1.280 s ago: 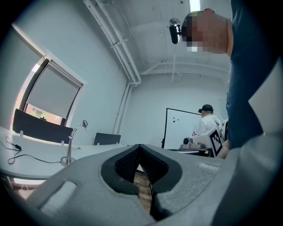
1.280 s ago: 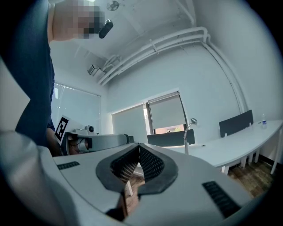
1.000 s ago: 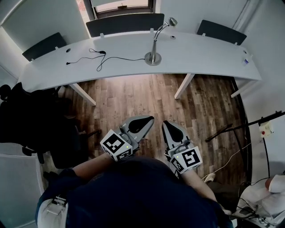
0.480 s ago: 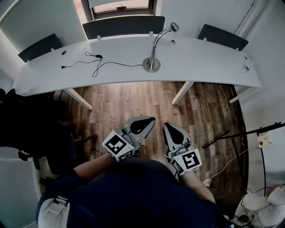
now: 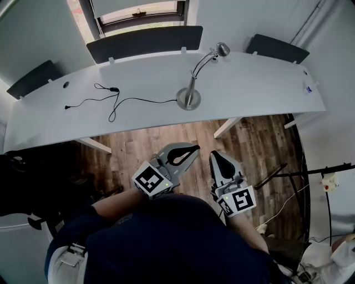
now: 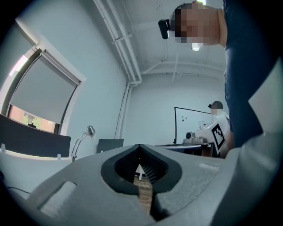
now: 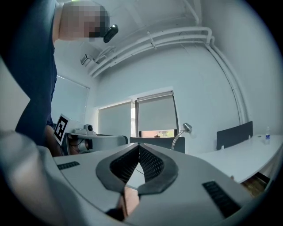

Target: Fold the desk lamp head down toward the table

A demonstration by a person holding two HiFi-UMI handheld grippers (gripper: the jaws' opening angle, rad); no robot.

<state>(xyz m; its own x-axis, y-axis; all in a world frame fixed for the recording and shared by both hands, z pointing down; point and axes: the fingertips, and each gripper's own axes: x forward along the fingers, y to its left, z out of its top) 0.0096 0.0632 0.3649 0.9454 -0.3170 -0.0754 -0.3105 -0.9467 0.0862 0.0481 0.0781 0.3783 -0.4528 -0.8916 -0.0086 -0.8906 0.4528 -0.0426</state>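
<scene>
Office (long desk, partition screens)

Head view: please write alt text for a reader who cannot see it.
A silver desk lamp stands upright on a long white table, its head raised, a black cable lying beside it. Nearer the camera, the person holds the left tongs and right tongs shut and empty, short of the table.

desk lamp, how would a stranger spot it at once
Find the long white desk under the window. Near its middle, right of the black cable, stands the desk lamp: the only tall metal thing there, with a round base, curved neck and small head.
</scene>
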